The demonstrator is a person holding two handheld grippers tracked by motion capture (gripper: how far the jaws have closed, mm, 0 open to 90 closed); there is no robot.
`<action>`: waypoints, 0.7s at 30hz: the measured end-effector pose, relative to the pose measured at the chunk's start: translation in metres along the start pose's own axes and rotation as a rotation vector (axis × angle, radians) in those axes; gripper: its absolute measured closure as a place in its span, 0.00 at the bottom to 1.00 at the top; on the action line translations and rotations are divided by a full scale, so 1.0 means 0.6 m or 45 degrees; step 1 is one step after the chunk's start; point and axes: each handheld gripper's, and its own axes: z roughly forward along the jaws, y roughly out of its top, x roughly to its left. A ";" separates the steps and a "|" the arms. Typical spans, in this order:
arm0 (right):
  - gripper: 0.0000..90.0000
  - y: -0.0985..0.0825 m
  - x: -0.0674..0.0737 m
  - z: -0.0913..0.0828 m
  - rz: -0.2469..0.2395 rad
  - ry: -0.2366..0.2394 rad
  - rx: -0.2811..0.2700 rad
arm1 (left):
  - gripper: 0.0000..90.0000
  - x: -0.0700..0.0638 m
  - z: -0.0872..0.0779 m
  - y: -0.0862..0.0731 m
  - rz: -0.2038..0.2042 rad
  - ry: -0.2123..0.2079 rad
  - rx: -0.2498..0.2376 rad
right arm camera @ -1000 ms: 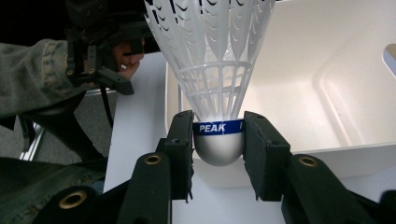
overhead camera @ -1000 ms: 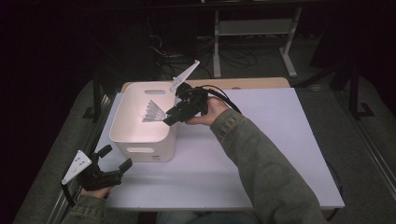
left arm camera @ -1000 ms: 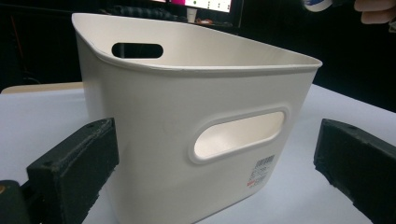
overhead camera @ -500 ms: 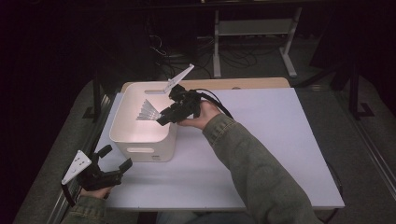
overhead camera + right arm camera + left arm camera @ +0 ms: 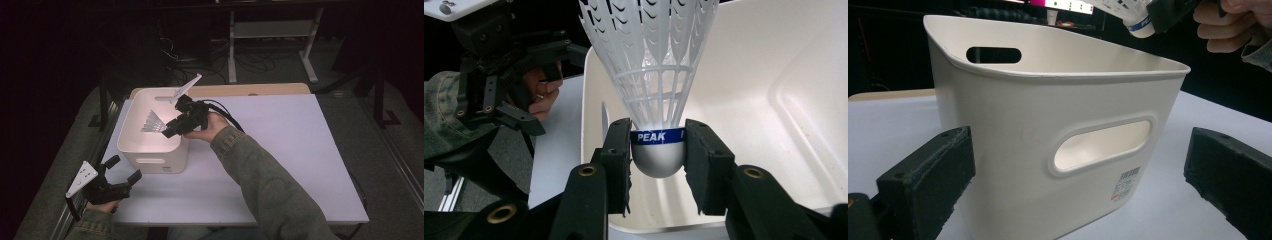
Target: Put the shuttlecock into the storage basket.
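Overhead, right claw (image 5: 167, 131) angles into the bin (image 5: 131, 145), pinching a shuttlecock (image 5: 152, 122).

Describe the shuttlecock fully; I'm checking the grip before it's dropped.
The shuttlecock has a white plastic lattice skirt, a rounded white cork-shaped base and a blue band reading PEAK. The right tongs clamp its base, one pad on each side at the band. Its skirt points away from the tongs, and it hangs above the inside of the white bin, touching nothing else.
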 end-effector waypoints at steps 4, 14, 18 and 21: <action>0.70 -0.001 -0.002 0.004 0.006 0.006 -0.003 | 0.00 0.000 -0.001 0.000 -0.001 0.002 0.010; 0.53 -0.005 -0.012 0.013 0.089 0.040 -0.040 | 0.00 0.000 0.000 0.000 -0.003 -0.001 0.011; 0.39 -0.009 -0.016 0.004 0.108 0.036 -0.056 | 0.00 0.000 0.000 0.000 -0.002 -0.001 0.011; 0.20 -0.012 -0.017 -0.004 0.107 -0.010 -0.068 | 0.00 -0.001 0.000 0.000 0.000 -0.001 0.014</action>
